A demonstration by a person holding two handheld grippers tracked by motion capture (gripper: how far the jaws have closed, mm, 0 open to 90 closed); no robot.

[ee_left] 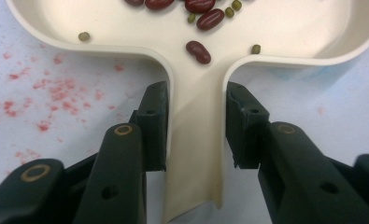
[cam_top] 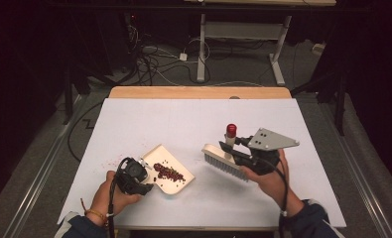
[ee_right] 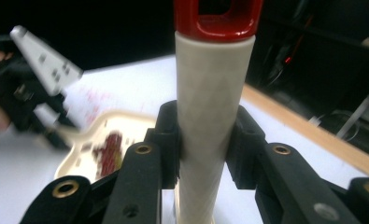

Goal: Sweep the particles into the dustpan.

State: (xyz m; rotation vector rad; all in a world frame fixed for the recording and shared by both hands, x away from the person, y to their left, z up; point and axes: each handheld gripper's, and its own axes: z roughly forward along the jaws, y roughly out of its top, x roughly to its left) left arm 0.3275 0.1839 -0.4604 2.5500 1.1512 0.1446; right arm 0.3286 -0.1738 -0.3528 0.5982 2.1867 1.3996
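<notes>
White table [cam_top: 134, 124] is speckled red, and beans [cam_top: 168, 173] could be tipped from the dustpan [cam_top: 181, 181] if its handle, squeezed by the left gripper [ee_left: 196, 126], is let slip while the brush [cam_top: 226, 161] is clamped by the right gripper [ee_right: 203, 140].

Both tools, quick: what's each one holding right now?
Left tool: shut on the dustpan's handle.
Right tool: shut on the brush's handle.

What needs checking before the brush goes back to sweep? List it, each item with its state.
1. Left gripper clamped on the dustpan handle: ok.
2. Right gripper clamped on the brush handle: ok.
3. Beans lying inside the pan: ok.
4. Brush lifted clear of the pan: ok.
5. Table clean beside the pan: not ok, red specks there.
6. Stray beans left on the table: cannot tell.
</notes>
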